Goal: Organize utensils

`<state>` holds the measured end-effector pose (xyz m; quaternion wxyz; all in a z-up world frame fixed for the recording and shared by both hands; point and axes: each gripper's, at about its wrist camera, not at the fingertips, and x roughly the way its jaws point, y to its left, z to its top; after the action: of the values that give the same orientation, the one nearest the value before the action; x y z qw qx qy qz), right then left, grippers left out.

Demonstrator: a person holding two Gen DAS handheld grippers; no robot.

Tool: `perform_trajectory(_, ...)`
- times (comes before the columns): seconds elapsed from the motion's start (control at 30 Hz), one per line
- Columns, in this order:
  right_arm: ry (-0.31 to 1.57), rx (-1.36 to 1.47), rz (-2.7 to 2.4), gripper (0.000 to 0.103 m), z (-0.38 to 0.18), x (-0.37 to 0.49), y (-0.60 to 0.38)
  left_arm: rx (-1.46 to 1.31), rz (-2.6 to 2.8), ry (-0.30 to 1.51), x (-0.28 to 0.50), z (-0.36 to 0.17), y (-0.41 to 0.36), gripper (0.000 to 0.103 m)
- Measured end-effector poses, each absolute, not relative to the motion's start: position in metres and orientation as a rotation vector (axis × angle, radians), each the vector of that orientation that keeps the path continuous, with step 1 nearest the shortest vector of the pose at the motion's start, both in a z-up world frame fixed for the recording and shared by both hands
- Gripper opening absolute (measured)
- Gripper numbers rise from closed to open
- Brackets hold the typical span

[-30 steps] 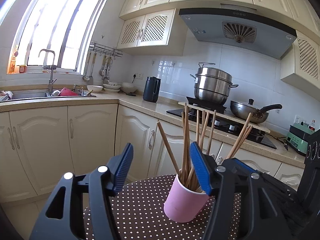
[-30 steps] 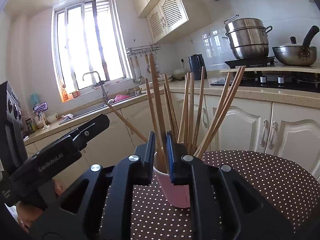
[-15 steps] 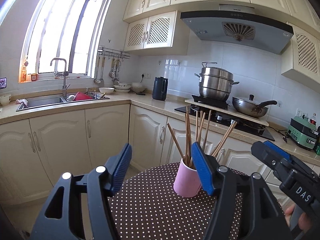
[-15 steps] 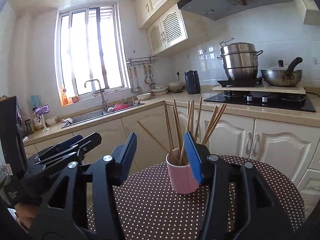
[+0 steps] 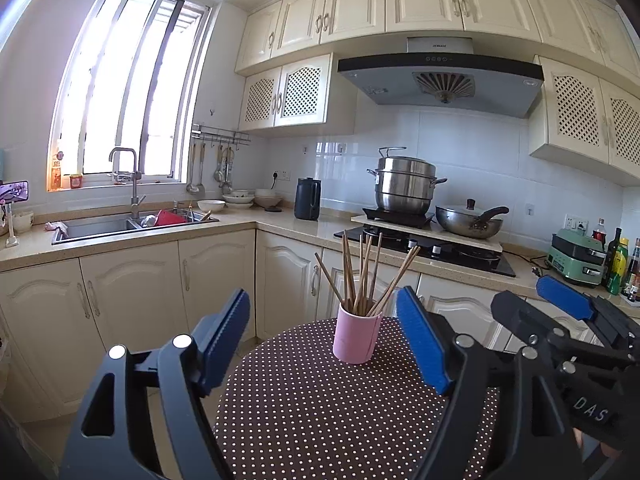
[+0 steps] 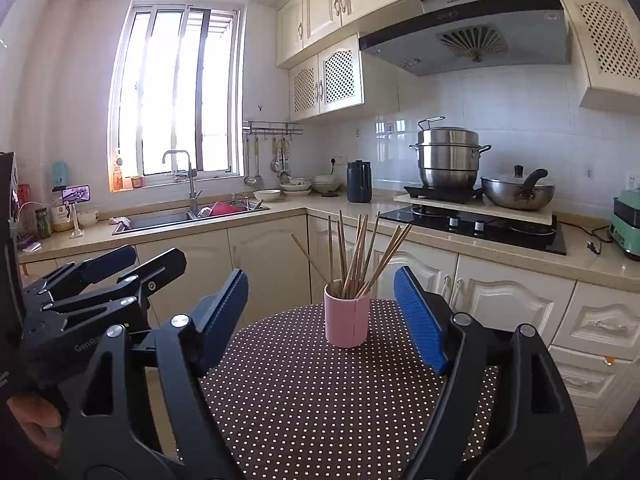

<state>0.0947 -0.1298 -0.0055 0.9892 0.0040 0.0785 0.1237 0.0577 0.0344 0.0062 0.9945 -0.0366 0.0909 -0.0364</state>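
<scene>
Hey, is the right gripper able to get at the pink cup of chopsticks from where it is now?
Probably yes. The right gripper is open and empty, with the pink cup standing straight ahead on the dotted table. Nothing lies between them; the left gripper is off to the side.

We saw a matt pink cup (image 5: 357,338) that looked like smooth plastic, holding bare wooden chopsticks (image 5: 362,274). The tablecloth (image 5: 320,408) under it was dark brown cloth with white dots. Both the left gripper (image 5: 326,340) and right gripper (image 6: 320,316) had matt black plastic bodies, ribbed blue pads (image 6: 418,320) and small shiny metal pins. Farther off, the steamer pot (image 6: 448,158) and wok (image 6: 516,196) were polished steel, the wall tiles (image 6: 520,120) glossy white, the cabinets (image 5: 132,292) cream-painted with a soft sheen.
</scene>
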Motion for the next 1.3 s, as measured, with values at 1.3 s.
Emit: perform_trajectory(1.3,0.024,-0.001,0.222,0.088,0.005,-0.023,-0.111,0.015,0.01,-0.001,-0.066,0.036,0.049,0.083)
